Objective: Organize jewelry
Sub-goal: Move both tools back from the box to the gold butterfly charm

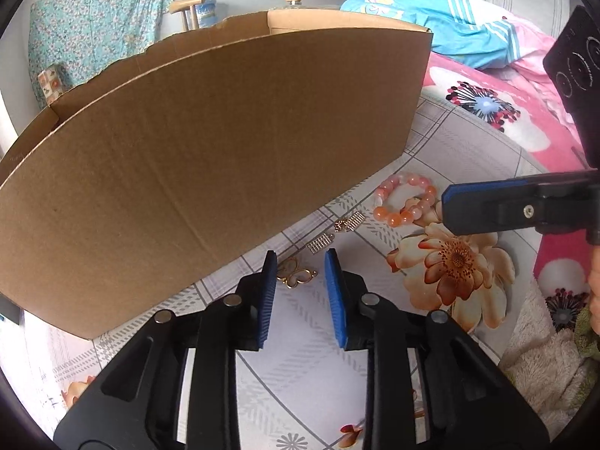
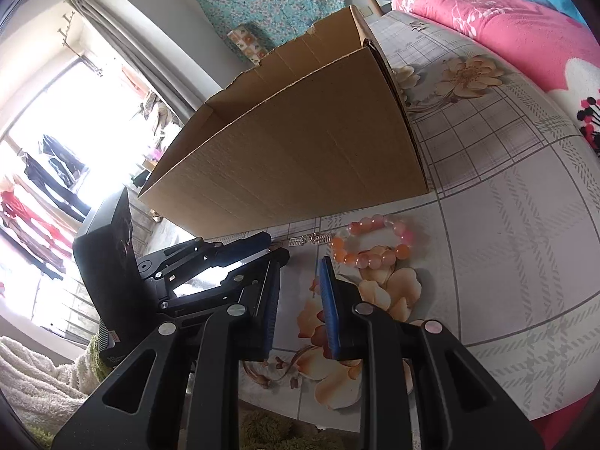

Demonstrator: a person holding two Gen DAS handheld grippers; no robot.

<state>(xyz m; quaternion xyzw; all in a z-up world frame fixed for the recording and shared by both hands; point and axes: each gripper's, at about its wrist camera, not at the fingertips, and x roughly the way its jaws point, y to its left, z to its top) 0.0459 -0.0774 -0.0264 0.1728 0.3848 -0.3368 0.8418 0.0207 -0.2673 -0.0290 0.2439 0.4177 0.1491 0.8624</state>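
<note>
An orange-pink bead bracelet (image 1: 407, 200) lies on the flowered cloth in front of an open cardboard box (image 1: 210, 157). A small gold chain piece (image 1: 337, 232) and a gold butterfly pendant (image 1: 296, 275) lie beside the box. My left gripper (image 1: 300, 258) is open and empty, its tips on either side of the pendant, just above it. My right gripper (image 2: 302, 262) is open and empty, just short of the bracelet (image 2: 373, 243); the chain piece (image 2: 311, 240) lies ahead of it. The right gripper's finger (image 1: 498, 206) shows at the right of the left wrist view.
The box (image 2: 292, 157) stands on a bed cloth (image 2: 487, 206) with plaid and flower print. Pink and blue bedding (image 1: 487, 56) lies behind. A white fleecy blanket (image 2: 33, 382) is at the near left. The left gripper's body (image 2: 187, 273) crosses the right wrist view.
</note>
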